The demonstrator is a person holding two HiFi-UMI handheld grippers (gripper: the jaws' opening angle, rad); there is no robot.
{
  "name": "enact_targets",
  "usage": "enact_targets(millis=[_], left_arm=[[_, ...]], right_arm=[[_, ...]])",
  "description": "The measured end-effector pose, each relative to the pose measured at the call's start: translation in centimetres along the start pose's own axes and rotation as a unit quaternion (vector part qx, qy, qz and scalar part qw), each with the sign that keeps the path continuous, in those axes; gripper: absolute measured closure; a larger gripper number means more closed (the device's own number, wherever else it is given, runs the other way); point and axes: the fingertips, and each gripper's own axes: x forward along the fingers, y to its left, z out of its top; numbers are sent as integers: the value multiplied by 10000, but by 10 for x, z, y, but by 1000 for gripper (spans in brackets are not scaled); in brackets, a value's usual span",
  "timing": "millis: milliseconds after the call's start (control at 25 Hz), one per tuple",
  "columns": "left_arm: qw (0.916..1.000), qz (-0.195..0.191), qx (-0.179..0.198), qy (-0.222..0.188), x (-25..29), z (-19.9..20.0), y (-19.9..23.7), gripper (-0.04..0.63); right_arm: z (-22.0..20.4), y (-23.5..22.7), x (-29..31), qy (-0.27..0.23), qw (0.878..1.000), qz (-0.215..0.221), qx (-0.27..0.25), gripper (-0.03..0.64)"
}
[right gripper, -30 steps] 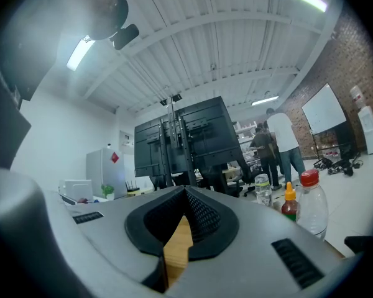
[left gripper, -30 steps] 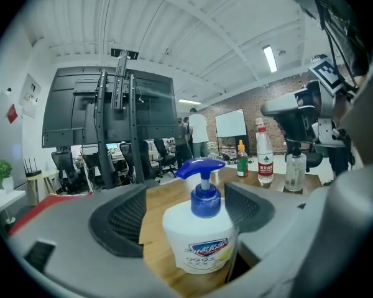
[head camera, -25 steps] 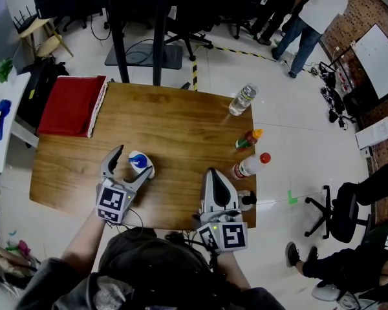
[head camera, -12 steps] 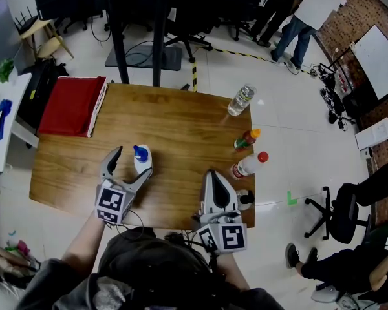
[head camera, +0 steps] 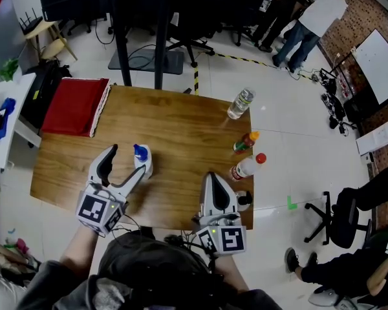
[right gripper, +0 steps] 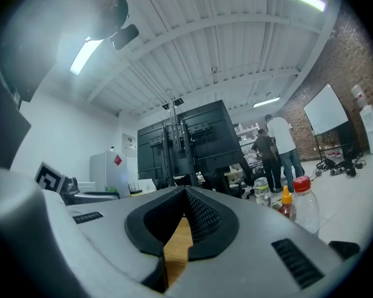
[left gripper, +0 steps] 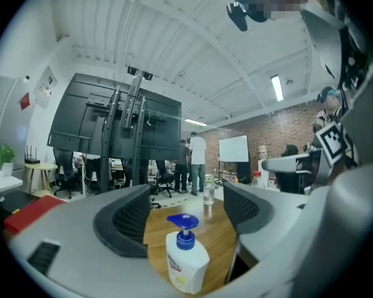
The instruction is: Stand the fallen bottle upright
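A white pump bottle (head camera: pixel 141 155) with a blue pump head stands upright on the wooden table (head camera: pixel 174 124), near its front left. My left gripper (head camera: pixel 127 159) hangs level just above and behind it, with its jaws wide apart but closing. In the left gripper view the pump bottle (left gripper: pixel 186 259) sits low in the gap of the left gripper (left gripper: pixel 186 195), and neither pad touches it. My right gripper (head camera: pixel 218 181) rests at the table's front edge. In its own view the right gripper (right gripper: pixel 185 195) is shut on nothing.
Along the table's right edge stand a clear water bottle (head camera: pixel 240 103), an orange-capped sauce bottle (head camera: pixel 244 141) and a red-capped bottle (head camera: pixel 246 167). A red cloth (head camera: pixel 72 106) lies at the back left corner. People stand far behind the table, and an office chair (head camera: pixel 336 212) is at right.
The pump bottle went from tipped between the left jaws to standing upright on the table. The left gripper then let go, rose and drew back toward me. The right gripper stayed put.
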Motion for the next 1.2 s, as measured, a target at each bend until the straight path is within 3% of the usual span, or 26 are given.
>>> enact_targets(millis=[80, 160, 200, 320, 400, 480, 800, 1200], left_arm=[[9997, 62, 134, -180, -6, 17, -4, 201], [9989, 171, 311, -304, -13, 28, -8, 382], [9989, 173, 296, -332, -16, 31, -11, 420], [9998, 26, 8, -201, -24, 30, -23, 458], [9999, 49, 22, -164, -29, 28, -30, 533], [9998, 118, 103, -108, -35, 24, -35, 560], [9992, 386, -135, 27, -55, 10, -56, 575], [9992, 284, -159, 228, -62, -2, -87, 575]], right_arm=[[2, 3, -2, -1, 10000, 61, -38, 609], [3, 6, -4, -8, 9999, 122, -81, 609], [4, 7, -5, -11, 9999, 142, -96, 609], [5, 11, -10, -1, 9997, 208, -99, 609], [5, 14, -13, -3, 9996, 279, -86, 609], [5, 16, -17, -5, 9994, 348, -70, 610], [4, 19, -39, 39, 9986, 527, -19, 611], [11, 28, -60, -37, 9960, 892, -102, 611]])
